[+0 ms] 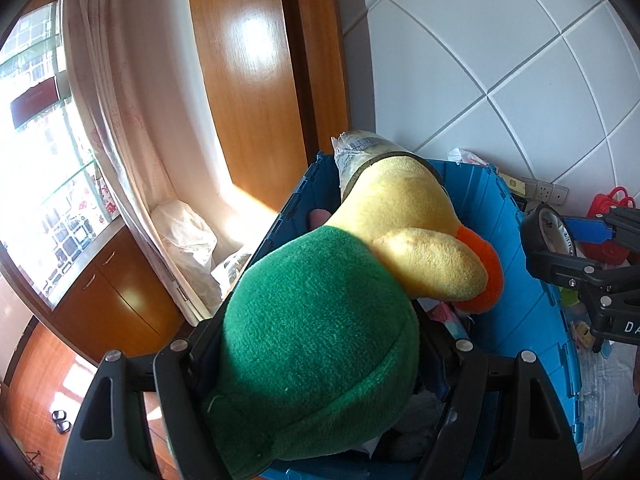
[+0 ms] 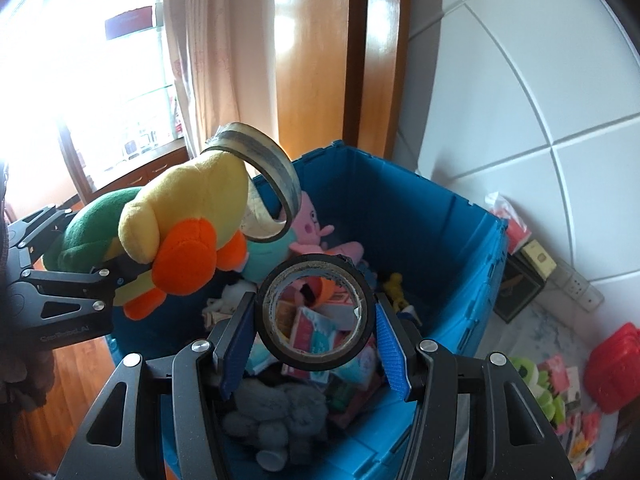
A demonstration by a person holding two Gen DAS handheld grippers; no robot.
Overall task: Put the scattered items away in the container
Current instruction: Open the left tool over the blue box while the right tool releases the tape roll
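A plush duck (image 1: pixel 320 320) with a green body, yellow head and orange beak fills the left wrist view, and my left gripper (image 1: pixel 320 364) is shut on its body. A clear tape roll (image 2: pixel 260 184) hangs around the duck's head. My right gripper (image 2: pixel 316 320) is shut on a black tape roll (image 2: pixel 280 344), its blue pads pressing both sides. Both grippers hover above the open blue crate (image 2: pixel 420 208), which holds a pink pig plush (image 2: pixel 312 224), a grey plush (image 2: pixel 280 408) and several cards. From the left wrist, the right gripper (image 1: pixel 580 240) shows at the right.
Right of the crate, a red toy (image 2: pixel 616 364), a green toy (image 2: pixel 536 380) and loose cards lie on a pale surface by a wall socket (image 2: pixel 576 284). A wooden door (image 1: pixel 256 80), a curtain (image 1: pixel 120 80) and a plastic bag (image 1: pixel 184 232) stand behind the crate.
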